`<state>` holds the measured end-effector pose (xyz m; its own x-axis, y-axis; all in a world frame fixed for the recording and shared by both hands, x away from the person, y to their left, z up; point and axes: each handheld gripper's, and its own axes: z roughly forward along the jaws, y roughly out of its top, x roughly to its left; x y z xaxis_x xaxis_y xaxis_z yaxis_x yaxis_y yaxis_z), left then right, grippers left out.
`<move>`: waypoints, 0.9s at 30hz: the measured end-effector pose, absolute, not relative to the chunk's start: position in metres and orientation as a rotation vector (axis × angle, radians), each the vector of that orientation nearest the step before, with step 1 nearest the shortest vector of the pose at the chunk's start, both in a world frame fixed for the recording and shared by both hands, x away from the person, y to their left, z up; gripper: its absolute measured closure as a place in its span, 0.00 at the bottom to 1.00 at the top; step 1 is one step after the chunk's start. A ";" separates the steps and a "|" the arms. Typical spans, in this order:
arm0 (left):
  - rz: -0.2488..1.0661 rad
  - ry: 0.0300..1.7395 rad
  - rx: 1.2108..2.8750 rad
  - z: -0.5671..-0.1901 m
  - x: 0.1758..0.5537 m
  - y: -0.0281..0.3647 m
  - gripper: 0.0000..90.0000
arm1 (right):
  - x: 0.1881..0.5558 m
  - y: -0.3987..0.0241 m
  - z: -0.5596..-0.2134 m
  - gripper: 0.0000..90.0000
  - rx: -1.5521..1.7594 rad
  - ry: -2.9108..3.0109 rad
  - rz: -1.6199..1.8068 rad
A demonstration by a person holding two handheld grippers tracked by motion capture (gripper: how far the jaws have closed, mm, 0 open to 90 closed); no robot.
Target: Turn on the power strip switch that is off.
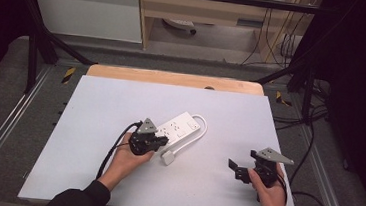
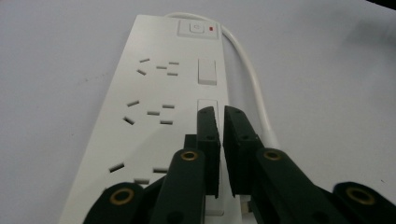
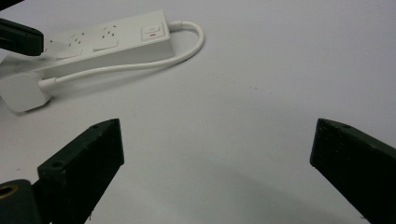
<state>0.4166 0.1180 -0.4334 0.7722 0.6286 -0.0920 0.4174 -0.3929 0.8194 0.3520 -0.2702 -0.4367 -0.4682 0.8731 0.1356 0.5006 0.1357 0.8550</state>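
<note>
My left gripper (image 1: 161,140) sits toward the left middle of the pale grey-white tabletop (image 1: 93,125), its black body in my left hand (image 1: 128,158) with the grey three-cornered plate on top and its cable trailing back along my forearm. Its jaws are nearly together, with only a thin slit of daylight between them, and they hold nothing; in the left gripper view the tips (image 2: 219,140) hover over the near half of the white plastic power strip (image 2: 154,107), above the raised rectangular cover beside the rows of socket slots, and I cannot tell whether they touch its surface. The strip lies flat and at a slant just right of that gripper, its switch with the small red mark (image 2: 213,29) at the far end. From that end its white cable (image 1: 202,127) loops round and runs back along the strip's side to the white square plug (image 1: 168,157), which lies on the tabletop just beside the strip's near end. Well apart, toward the right edge of the tabletop, my right hand (image 1: 271,193) holds my right gripper (image 1: 238,169), its black jaws spread wide with bare tabletop between them, pointing leftward toward the strip (image 3: 107,39) and plug (image 3: 21,91).
</note>
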 end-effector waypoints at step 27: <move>0.285 0.830 1.952 -0.420 0.419 0.120 0.47 | 0.352 -0.270 -0.437 0.04 1.319 2.024 1.272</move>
<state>0.4186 0.1195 -0.4196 0.7416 0.6562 -0.1398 0.4321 -0.3077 0.8477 0.3522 -0.2701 -0.4368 -0.4691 0.8727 0.1351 0.5006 0.1367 0.8548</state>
